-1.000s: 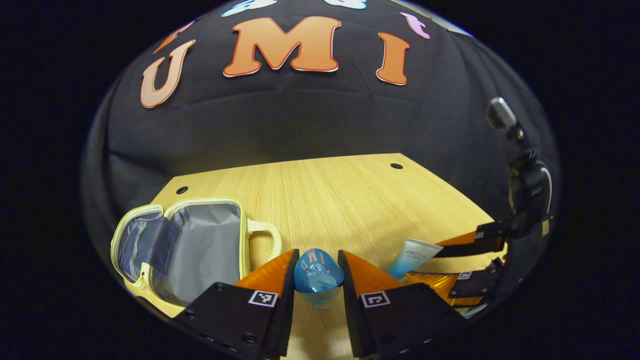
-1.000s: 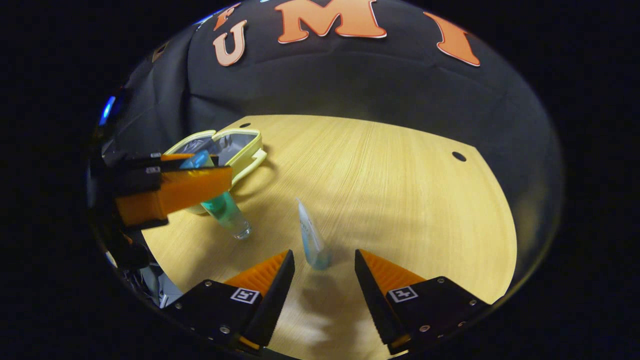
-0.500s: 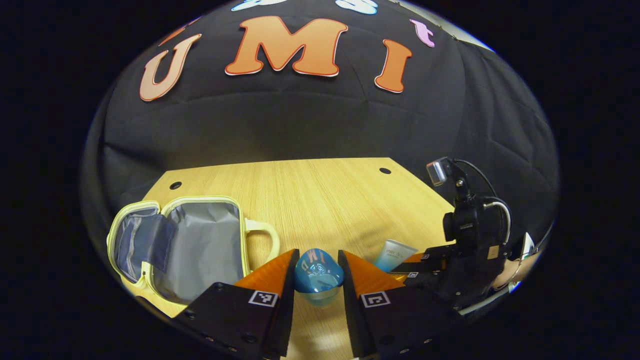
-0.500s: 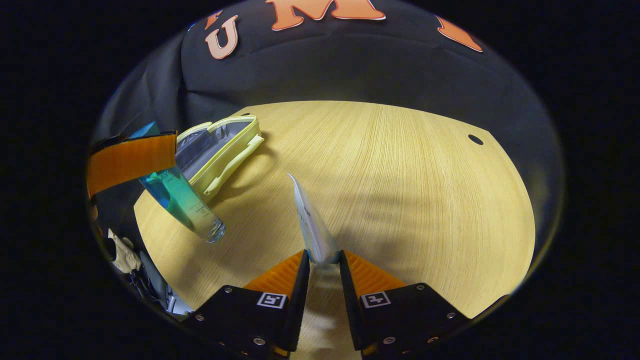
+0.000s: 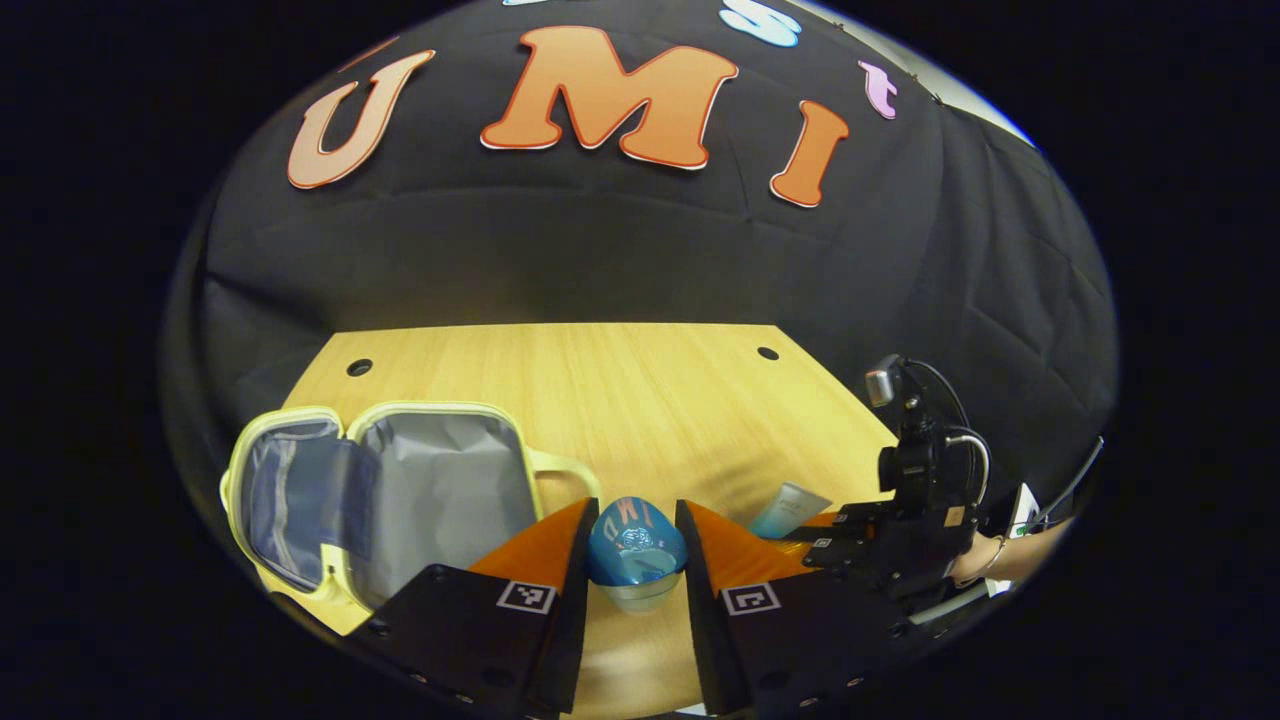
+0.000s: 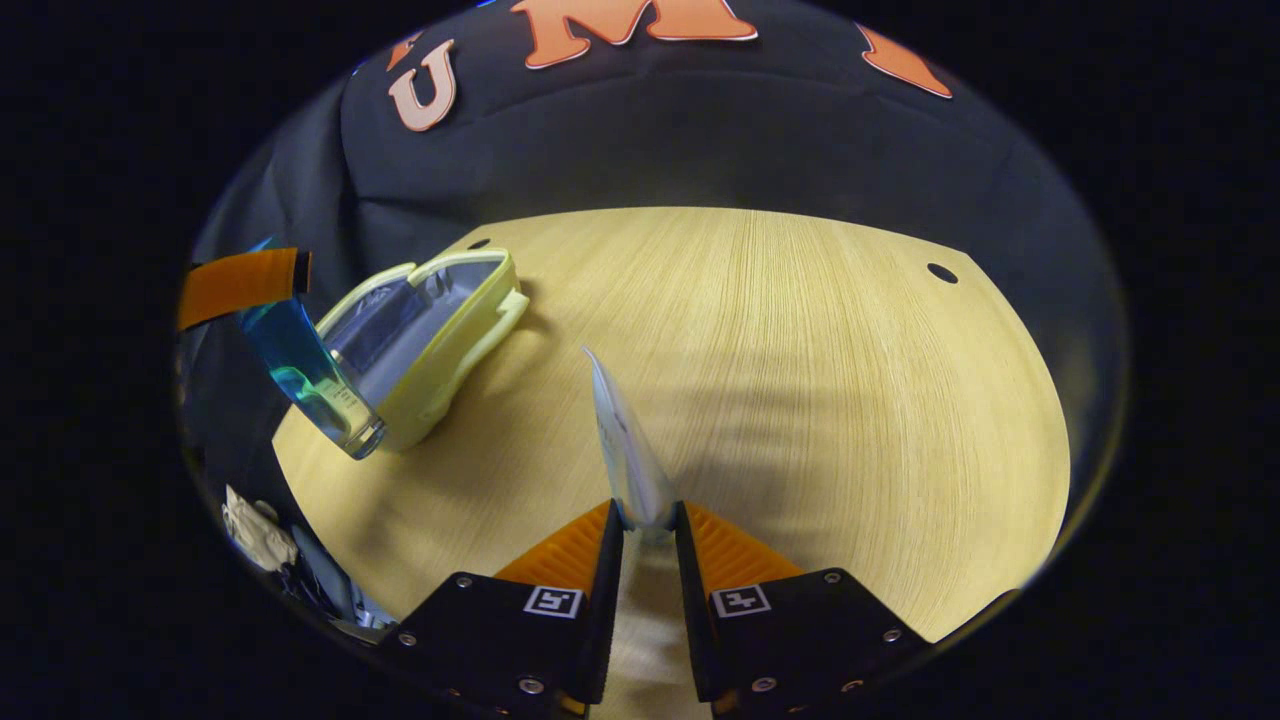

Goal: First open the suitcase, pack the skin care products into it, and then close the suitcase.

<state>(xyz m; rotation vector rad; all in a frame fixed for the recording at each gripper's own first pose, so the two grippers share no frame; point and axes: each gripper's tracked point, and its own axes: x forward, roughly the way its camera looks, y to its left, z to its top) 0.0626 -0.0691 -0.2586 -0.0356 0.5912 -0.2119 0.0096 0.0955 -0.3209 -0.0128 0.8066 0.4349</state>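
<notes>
A pale yellow suitcase (image 5: 390,490) with a grey lining lies open at the table's left; in the right gripper view the suitcase (image 6: 430,335) sits far left. My left gripper (image 5: 632,555) is shut on a blue bottle (image 5: 635,548), seen cap-end on, held above the table. The same bottle (image 6: 310,375) hangs tilted beside the suitcase in the right gripper view. My right gripper (image 6: 648,520) is shut on a pale blue tube (image 6: 625,450) that points away from me. The tube (image 5: 790,508) and the right gripper (image 5: 850,535) show low right in the left gripper view.
The wooden table (image 6: 800,380) has small round holes near its far corners (image 6: 941,272). Black cloth hangs behind it. A hand and sleeve (image 5: 1010,560) hold the right gripper at the far right.
My right gripper shut on the pale blue tube and raised it. My left gripper, still holding the blue bottle, lifted and moved left toward the open suitcase.
</notes>
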